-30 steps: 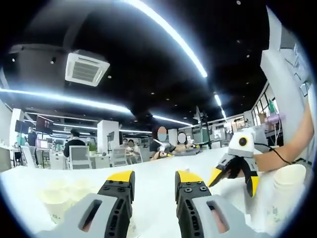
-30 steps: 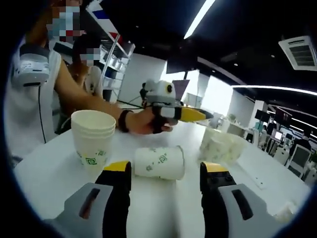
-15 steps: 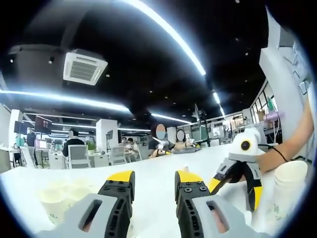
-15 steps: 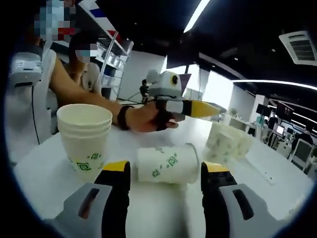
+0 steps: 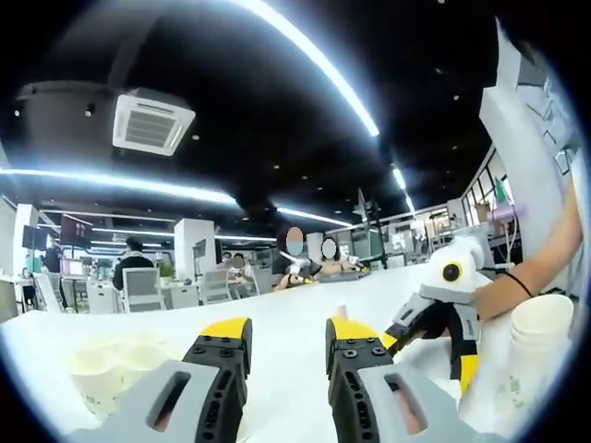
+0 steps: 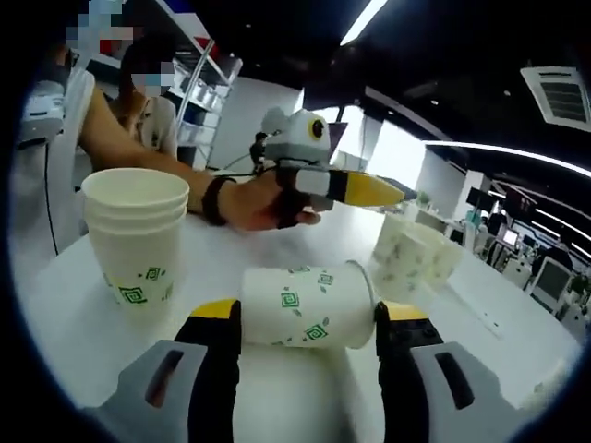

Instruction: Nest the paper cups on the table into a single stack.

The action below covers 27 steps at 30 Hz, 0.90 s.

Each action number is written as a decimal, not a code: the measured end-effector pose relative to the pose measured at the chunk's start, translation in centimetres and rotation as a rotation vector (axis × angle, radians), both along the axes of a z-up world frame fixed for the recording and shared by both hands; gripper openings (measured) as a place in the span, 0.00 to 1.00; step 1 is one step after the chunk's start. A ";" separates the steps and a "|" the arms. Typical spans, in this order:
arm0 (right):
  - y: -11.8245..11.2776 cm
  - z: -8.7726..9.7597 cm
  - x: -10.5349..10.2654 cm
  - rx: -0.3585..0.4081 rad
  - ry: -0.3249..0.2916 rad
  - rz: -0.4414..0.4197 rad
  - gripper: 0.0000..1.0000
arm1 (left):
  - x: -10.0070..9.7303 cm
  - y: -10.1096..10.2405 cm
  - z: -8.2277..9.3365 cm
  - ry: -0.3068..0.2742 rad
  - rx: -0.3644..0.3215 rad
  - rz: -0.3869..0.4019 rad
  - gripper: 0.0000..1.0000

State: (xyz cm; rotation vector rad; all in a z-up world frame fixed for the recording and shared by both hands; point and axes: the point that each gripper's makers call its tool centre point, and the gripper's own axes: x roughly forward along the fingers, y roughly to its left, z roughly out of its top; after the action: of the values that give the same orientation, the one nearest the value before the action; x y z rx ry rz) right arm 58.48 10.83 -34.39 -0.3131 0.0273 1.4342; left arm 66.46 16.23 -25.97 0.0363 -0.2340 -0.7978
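Observation:
A white paper cup [image 6: 309, 318] with green marks lies on its side on the white table [image 6: 83, 341], right between the jaws of my right gripper [image 6: 307, 316]. The jaws are spread wide at the cup's two ends, so this gripper is open. An upright stack of cups [image 6: 137, 242] stands to its left, also seen as the stack [image 5: 538, 346]. My left gripper [image 5: 288, 334] hovers open over the table with nothing in it. A hand holds the left gripper [image 6: 319, 180] beyond the lying cup. The right gripper [image 5: 434, 346] appears with its jaws apart.
A loose group of upright cups [image 6: 416, 257] stands to the right of the lying cup; the same cup cluster [image 5: 111, 369] sits low on the left. A person's arm [image 6: 138, 152] reaches over the table. Office desks and chairs [image 5: 138, 288] with people lie far behind.
My right gripper has moved in on the lying cup, which now sits between its jaws instead of ahead of them. The left gripper has hardly moved.

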 end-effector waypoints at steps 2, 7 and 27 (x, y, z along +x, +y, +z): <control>-0.6 0.6 0.7 0.035 0.054 -0.026 0.62 | 0.0 -0.1 0.0 0.001 -0.001 -0.004 0.34; -2.2 1.2 2.6 0.134 0.286 -0.118 0.61 | -0.2 -0.3 -0.1 0.006 0.002 -0.016 0.34; -5.1 1.7 4.6 0.331 0.694 -0.196 0.61 | -3.7 -4.7 -0.7 -0.049 0.072 -0.245 0.37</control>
State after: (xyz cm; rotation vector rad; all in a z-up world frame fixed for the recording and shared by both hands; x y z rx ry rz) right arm 63.08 5.70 -32.73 0.4572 0.3707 1.2668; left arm 62.73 11.56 -26.71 0.0965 -0.2586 -1.0501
